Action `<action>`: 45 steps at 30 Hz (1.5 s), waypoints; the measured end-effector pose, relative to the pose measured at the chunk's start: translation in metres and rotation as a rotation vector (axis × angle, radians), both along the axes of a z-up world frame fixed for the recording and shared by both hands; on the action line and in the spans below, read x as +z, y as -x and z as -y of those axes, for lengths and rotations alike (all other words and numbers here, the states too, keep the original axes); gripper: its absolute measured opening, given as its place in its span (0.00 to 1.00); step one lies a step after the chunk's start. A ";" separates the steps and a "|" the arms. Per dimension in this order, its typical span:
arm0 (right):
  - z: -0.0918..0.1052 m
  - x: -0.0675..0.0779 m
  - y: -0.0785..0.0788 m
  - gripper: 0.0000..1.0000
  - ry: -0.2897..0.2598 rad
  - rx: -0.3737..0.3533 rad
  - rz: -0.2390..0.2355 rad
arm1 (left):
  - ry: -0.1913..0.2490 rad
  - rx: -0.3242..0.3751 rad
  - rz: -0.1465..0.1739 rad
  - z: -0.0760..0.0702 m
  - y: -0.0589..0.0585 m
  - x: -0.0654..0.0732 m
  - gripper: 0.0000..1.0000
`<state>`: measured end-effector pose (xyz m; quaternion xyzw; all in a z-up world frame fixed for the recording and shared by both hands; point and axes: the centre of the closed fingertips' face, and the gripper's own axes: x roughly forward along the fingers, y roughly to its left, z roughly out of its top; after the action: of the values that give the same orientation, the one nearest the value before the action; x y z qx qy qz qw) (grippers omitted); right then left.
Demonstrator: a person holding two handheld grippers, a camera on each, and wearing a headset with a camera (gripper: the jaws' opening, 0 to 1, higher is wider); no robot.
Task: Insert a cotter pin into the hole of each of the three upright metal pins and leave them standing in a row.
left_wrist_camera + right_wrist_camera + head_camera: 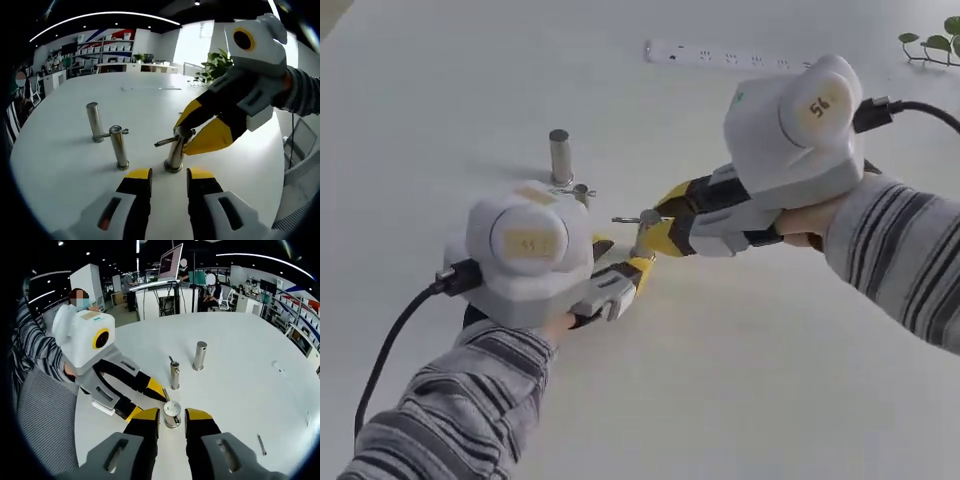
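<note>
Three upright metal pins stand in a row. The far pin is bare. A cotter pin crosses the top of the middle pin. The near pin has a cotter pin sticking out of its hole. My right gripper is shut around this pin's top. My left gripper is open, its tips just short of the pin's base.
The white table is round, with a white power strip at its far side and a plant sprig at the far right. A loose cotter pin lies to the right of my right gripper. People and desks stand beyond the table.
</note>
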<state>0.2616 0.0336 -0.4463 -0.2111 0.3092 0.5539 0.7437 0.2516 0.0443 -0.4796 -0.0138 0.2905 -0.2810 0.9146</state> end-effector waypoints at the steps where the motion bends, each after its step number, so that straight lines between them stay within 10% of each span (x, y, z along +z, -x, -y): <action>1: -0.001 0.000 0.000 0.13 -0.006 0.006 0.001 | -0.008 -0.001 -0.002 -0.002 0.002 -0.001 0.26; 24: -0.003 -0.002 0.000 0.08 -0.019 0.013 0.013 | -0.022 0.004 0.052 -0.029 0.024 0.036 0.59; 45: 0.007 0.000 -0.027 0.08 0.013 -0.014 0.034 | -0.001 0.024 0.114 -0.036 0.015 0.050 0.89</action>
<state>0.2886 0.0261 -0.4459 -0.2230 0.3016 0.5429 0.7514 0.2368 0.0802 -0.4293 -0.0007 0.2378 -0.2703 0.9329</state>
